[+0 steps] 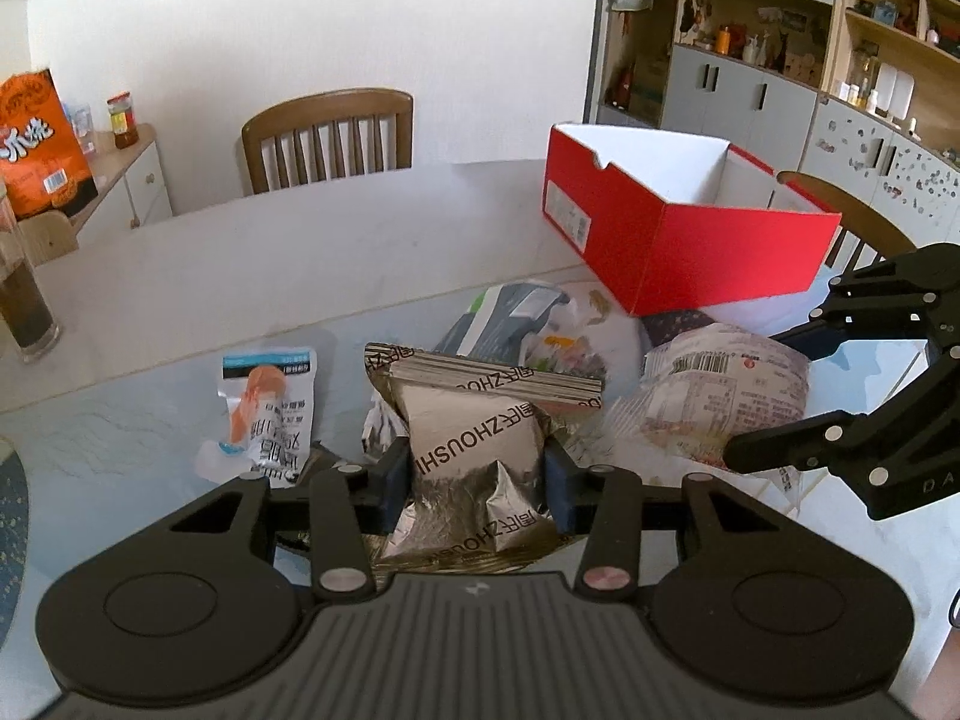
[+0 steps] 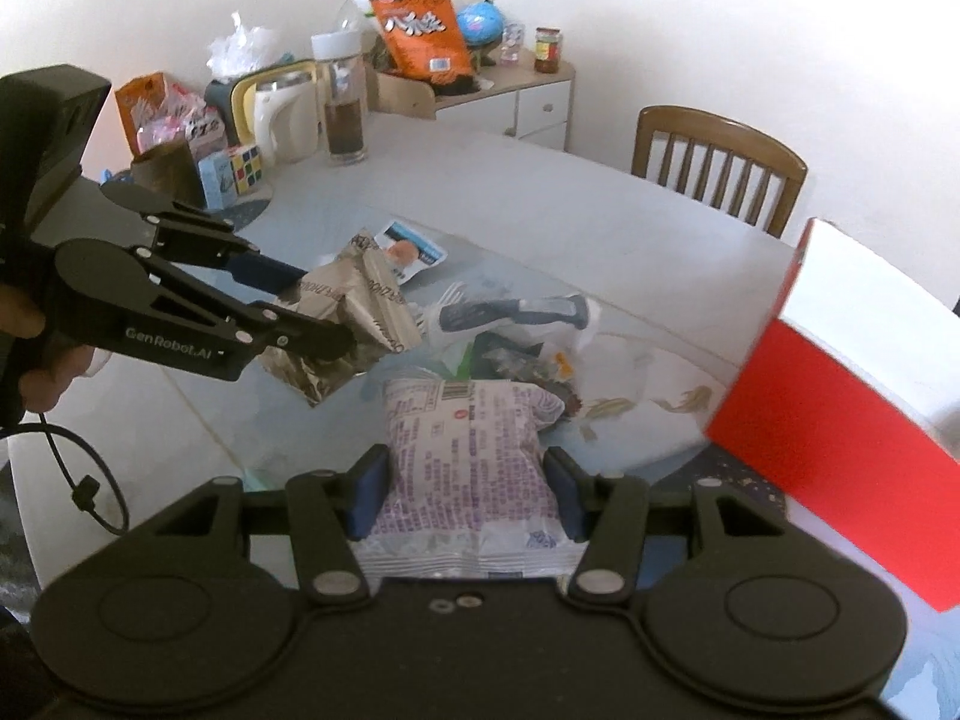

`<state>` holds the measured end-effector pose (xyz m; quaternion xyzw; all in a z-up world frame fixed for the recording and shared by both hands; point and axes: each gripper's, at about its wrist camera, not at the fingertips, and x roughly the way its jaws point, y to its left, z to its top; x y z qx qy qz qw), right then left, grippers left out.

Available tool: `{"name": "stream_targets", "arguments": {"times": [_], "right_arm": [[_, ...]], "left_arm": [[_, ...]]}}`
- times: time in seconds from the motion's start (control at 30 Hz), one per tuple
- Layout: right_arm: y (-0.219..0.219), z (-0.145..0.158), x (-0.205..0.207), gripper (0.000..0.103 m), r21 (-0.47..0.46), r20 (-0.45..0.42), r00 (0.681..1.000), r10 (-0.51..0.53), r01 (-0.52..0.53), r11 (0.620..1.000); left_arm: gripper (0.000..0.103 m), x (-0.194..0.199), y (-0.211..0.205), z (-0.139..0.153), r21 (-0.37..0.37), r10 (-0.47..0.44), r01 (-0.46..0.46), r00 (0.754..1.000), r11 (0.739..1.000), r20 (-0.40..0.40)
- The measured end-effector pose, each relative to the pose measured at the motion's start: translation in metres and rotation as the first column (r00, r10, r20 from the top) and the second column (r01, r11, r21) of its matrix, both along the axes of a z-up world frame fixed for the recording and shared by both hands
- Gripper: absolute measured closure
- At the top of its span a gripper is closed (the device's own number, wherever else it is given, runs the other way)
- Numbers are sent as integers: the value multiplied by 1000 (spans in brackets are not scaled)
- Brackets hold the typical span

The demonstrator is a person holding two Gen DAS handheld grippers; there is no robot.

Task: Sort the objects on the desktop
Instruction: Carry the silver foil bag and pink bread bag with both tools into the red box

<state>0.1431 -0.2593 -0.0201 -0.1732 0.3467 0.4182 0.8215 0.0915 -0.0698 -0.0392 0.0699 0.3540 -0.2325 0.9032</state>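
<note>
Two close wrist views angled down, sharing the table point(image 1: 180, 276) clutter.

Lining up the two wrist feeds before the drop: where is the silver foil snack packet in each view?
Left wrist view: the silver foil packet sits bottom centre, clamped in the left claw.
Right wrist view: the same packet is left of centre, lifted above the table in the left claw reaching in from the left edge.
Shared landmark: the red box, upper right in the left view, right edge in the right.
</note>
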Motion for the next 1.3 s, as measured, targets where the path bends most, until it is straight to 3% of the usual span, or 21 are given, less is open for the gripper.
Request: {"name": "stream_targets", "arguments": {"times": [0.33, 0.5, 0.77, 1.3], "right_arm": [[-26, 29, -8, 48, 29, 21, 999, -48, 47, 998], [-41, 43, -9, 48, -9, 55, 993, -105, 105, 994], [-79, 64, -1, 48, 26, 54, 981, -186, 185, 982], [-155, 97, 52, 48, 63, 103, 960, -261, 256, 965]], "left_arm": [[59, -13, -18, 30, -13, -22, 22, 999, 1000, 28], [59, -16, -28, 43, -1, -39, 39, 998, 999, 50], [59, -11, -49, 70, -1, -67, 68, 993, 998, 93], [59, 15, -134, 97, 5, -97, 97, 988, 995, 119]]}}
